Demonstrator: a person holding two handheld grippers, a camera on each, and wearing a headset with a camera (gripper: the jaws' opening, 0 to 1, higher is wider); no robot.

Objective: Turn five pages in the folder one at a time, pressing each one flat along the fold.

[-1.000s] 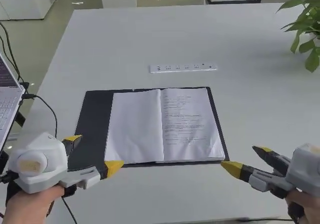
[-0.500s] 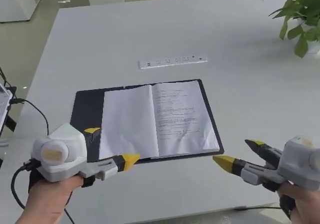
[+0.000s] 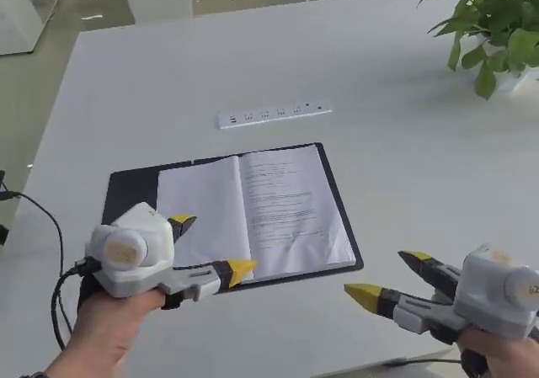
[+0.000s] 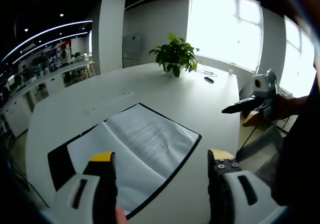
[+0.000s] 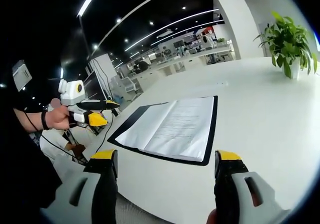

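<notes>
Moved over the one folder (image 3: 290,214), left claw (image 3: 210,245) gapes; right claw (image 3: 387,275) gapes too.

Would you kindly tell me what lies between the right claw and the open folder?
That stretch is bare white table, seen in the head view; the open right claw hangs off the folder's near right corner.

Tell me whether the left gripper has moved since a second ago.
Yes. Against the folder, the left gripper has shifted right along the near edge, toward the fold.
</notes>
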